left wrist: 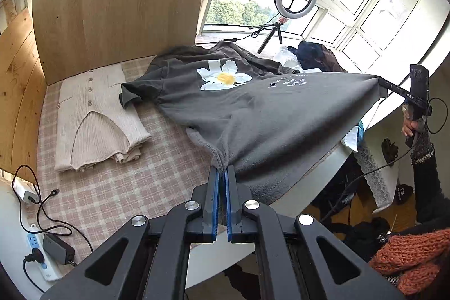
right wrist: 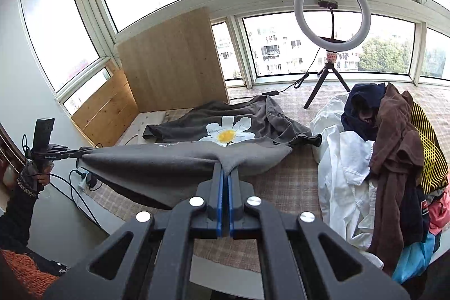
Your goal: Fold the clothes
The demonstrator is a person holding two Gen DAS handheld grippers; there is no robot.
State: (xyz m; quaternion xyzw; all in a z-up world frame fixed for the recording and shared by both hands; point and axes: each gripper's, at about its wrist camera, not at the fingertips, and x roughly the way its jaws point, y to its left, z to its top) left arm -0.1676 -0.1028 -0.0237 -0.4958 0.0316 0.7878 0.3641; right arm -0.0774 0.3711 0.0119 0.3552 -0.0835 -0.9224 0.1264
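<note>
A dark grey T-shirt [left wrist: 281,117] with a white daisy print is stretched between my two grippers, its lower edge lifted off the plaid-covered table [left wrist: 112,187] while the upper part still lies on it. In the left wrist view my left gripper [left wrist: 223,167] is shut on one bunched corner of the hem. My right gripper [left wrist: 379,80] pinches the other corner at the far right, with a hand on its handle. In the right wrist view the right gripper [right wrist: 226,166] is shut on the T-shirt [right wrist: 157,159], and the left gripper [right wrist: 78,153] holds the far end.
A folded beige knit cardigan [left wrist: 98,117] lies at the table's left by an upright wooden board [left wrist: 112,4]. A pile of unfolded clothes [right wrist: 393,153] fills the right side. A ring light on a tripod [right wrist: 332,10] stands by the window. A power strip [left wrist: 42,249] with cables sits near left.
</note>
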